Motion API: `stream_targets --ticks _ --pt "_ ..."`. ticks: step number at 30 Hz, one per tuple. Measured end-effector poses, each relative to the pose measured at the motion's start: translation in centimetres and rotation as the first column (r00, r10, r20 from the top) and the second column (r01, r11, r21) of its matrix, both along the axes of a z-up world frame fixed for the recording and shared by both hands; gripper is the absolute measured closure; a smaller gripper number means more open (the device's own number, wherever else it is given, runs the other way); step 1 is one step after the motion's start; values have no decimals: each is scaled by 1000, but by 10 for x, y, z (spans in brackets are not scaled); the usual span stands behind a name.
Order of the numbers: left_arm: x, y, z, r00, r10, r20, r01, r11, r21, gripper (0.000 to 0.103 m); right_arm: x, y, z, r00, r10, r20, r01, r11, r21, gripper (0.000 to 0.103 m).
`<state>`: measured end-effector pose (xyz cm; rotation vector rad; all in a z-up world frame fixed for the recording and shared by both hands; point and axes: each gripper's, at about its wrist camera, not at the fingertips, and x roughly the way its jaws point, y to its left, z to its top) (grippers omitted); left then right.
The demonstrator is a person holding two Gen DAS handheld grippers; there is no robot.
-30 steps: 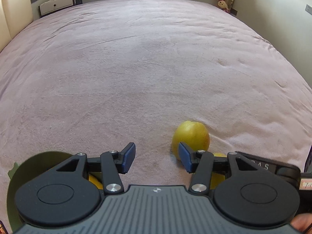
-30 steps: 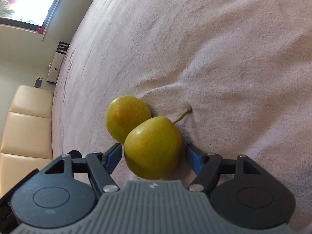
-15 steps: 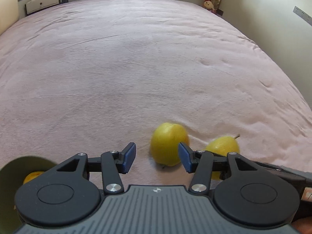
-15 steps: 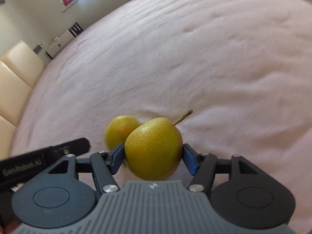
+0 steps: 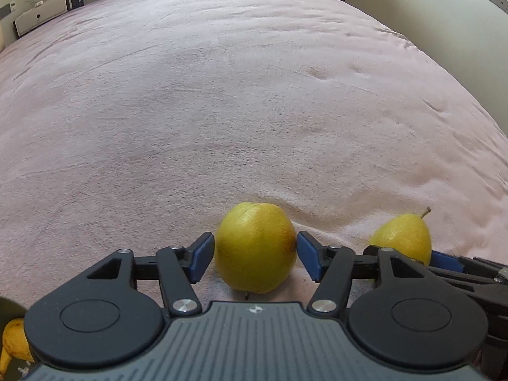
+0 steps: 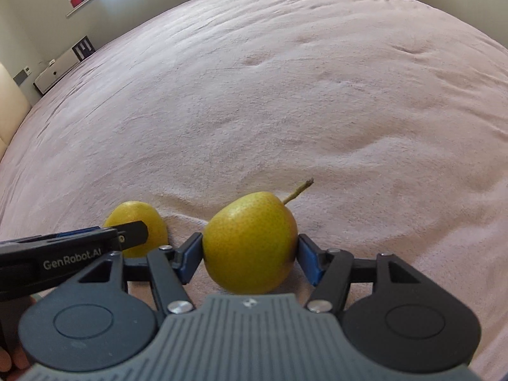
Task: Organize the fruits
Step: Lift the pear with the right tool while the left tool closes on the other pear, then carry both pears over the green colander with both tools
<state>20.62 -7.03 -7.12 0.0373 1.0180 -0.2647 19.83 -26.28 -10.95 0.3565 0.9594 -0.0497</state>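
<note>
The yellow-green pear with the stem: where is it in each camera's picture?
Left wrist view: the yellow-green stemmed pear sits at the right edge, behind the right gripper.
Right wrist view: bottom centre, clamped between blue fingers.
Shared landmark: the round yellow stemless pear beside it.

Ahead of both grippers I see the pink blanket [image 5: 241,101] lying open and bare far out, only shallow creases in it. Close in it is crowded. A stemless pear [image 5: 255,249] fills the gap between the left gripper [image 5: 255,255] pads, jaws opening, narrow slivers either side. The right gripper [image 6: 250,254], clamped on a stemmed pear [image 6: 250,243], sits just beside it, blocking sideways passage. Dark bowl rim [image 5: 8,306] at my lower left.
</note>
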Motion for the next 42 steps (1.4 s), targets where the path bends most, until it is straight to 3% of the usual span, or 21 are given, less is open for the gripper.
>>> stream_targets --ticks 5,8,22,31,42 --pt "9 4 -5 999 14 -47 -17 998 -59 26 -3 -2 2 1000 -13 2 13 1000 11 42" --pt "12 0 -13 997 20 -71 -23 999 -45 28 -3 -2 2 1000 -12 2 12 1000 10 42" --pt "1 5 -6 997 66 -32 -67 997 -42 29 -4 -2 8 1000 -4 16 4 1000 8 42" --pt "-21 27 39 991 136 15 -134 989 -67 29 -12 5 34 995 36 93 -39 999 35 42" --pt "-65 79 95 973 212 87 -211 977 -21 29 -36 50 76 941 252 227 -274 959 71 42"
